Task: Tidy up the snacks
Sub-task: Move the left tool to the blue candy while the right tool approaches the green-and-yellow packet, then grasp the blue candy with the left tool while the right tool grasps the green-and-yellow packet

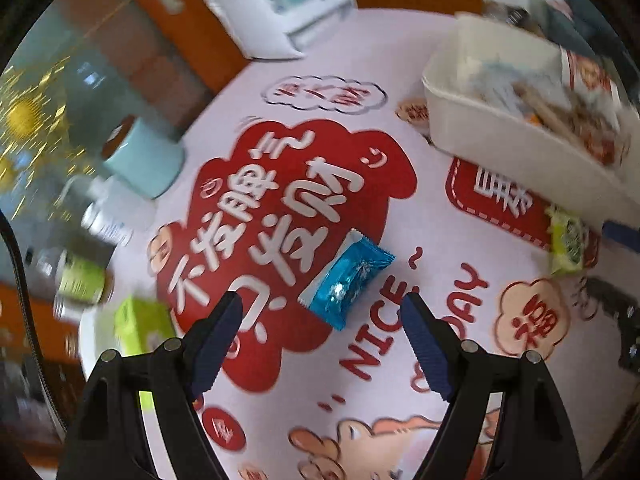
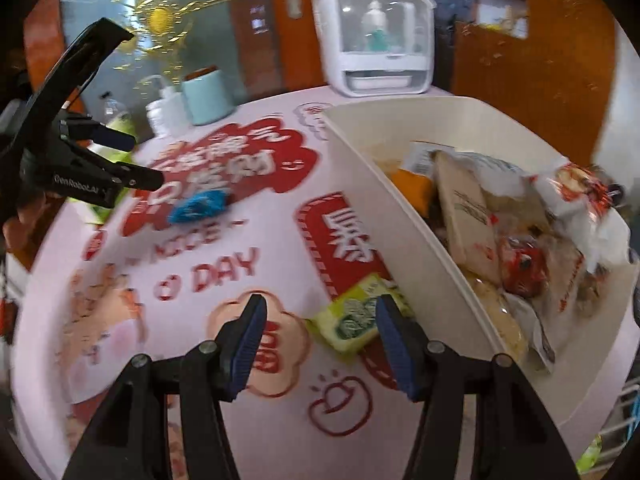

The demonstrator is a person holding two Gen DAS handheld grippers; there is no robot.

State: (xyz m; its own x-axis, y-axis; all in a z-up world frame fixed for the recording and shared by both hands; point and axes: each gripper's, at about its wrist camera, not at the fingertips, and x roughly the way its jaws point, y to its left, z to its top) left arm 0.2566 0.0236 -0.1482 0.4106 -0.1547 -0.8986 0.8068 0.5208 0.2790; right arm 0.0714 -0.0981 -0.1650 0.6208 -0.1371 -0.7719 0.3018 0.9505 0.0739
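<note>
On the desk [image 1: 460, 92], covered with a printed red-and-white cloth, two loose snacks are seen. One blue-wrapped snack [image 1: 346, 280] lies at the centre of the left wrist view, just beyond the left tool [image 1: 322, 314], whose jaws are spread wide with nothing between them. One yellow-green snack [image 2: 358, 314] lies at the lower centre of the right wrist view, just beside the wall of one white bin [image 2: 404, 216]; the right tool [image 2: 320, 316] is held wide around it, and no pad is seen pressing it. Several packets are heaped inside the bin, too jumbled to be counted. One pale blue canister [image 2: 208, 96] stands at the upper left.
</note>
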